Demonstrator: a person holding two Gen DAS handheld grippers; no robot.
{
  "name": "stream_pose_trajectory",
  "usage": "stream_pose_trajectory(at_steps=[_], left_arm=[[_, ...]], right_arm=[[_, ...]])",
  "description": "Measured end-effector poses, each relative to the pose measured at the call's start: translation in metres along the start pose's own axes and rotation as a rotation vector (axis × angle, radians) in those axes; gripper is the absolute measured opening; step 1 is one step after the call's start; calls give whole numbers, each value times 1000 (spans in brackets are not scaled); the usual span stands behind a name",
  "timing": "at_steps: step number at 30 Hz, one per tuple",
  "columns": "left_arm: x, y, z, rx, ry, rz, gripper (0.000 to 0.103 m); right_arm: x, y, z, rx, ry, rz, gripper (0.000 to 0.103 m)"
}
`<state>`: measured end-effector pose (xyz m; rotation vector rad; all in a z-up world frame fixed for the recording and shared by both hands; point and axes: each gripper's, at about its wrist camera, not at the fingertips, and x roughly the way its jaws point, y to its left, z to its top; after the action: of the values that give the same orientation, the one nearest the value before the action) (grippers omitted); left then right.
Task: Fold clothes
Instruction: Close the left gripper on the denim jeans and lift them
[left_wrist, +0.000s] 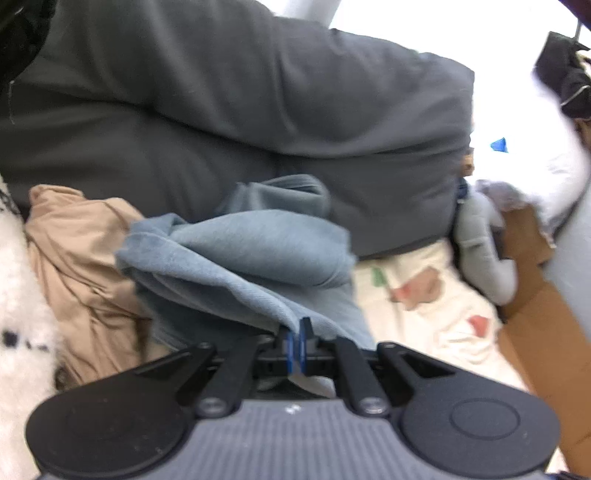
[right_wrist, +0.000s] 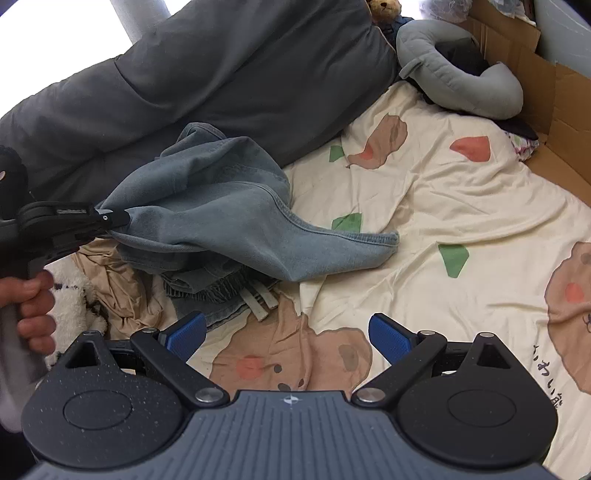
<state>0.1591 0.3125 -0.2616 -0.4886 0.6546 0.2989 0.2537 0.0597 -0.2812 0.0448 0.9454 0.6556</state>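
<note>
- Two grippers are in play: the right gripper (right_wrist: 286, 334) hangs over the bed with its blue-padded fingers (right_wrist: 389, 338) spread wide and nothing between them, while the left gripper (left_wrist: 295, 341) has its fingers pressed together on an edge of the faded blue denim garment (right_wrist: 207, 221).
- That denim garment is lifted and bunched at the pinched end; its far part trails down onto the cream bedsheet with brown, red and green patches (right_wrist: 424, 206), hem touching the sheet.
- Just beneath it lie a fringed blue denim piece with pale straps (right_wrist: 221, 295) and a crumpled tan cloth (left_wrist: 81, 258), with a white fluffy item with black spots (left_wrist: 18, 314) beside them.
- In my judgement the garment is being raised to spread it out; doing that well calls for the free gripper to take a second edge or corner well apart from the first, so the cloth hangs flat rather than twisted, and to lay it on the bare sheet, away from the heap.
- Further off, a dark grey duvet (right_wrist: 221, 81) is mounded along the bed, with a grey curved cushion (right_wrist: 454, 85) beside it.
- Farthest, an open brown cardboard box (right_wrist: 517, 55) holds items I cannot identify.
</note>
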Motion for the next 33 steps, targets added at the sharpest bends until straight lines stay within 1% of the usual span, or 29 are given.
stream_pose_trajectory(at_steps=[4,7,13,15,20,24,27,29,33], left_arm=[[-9,-15,-11,-3,18,-51,3],[-12,-23,-24,-1,54,-91,3],[-17,-52,-48,79,108,-168,3],[-15,-58,-56,78,136,-203,3],[-11,-71,-80,77,190,-259,3],[-12,-78,-96,82,208,-300,3],[-15,-83,-105,98,210,-330,3],[-18,-85,-110,103,215,-352,3],[-19,-86,-111,108,232,-384,3]], right_arm=[[0,-2,2,11,-13,-1,97],[0,-3,2,20,-12,16,97],[0,3,2,36,-14,62,97],[-1,3,3,52,-24,67,97],[-5,-5,5,95,-41,78,97],[-6,-10,7,139,-30,104,97],[-2,-8,12,168,16,163,97],[2,-3,18,153,49,192,97],[11,9,25,87,122,209,96]])
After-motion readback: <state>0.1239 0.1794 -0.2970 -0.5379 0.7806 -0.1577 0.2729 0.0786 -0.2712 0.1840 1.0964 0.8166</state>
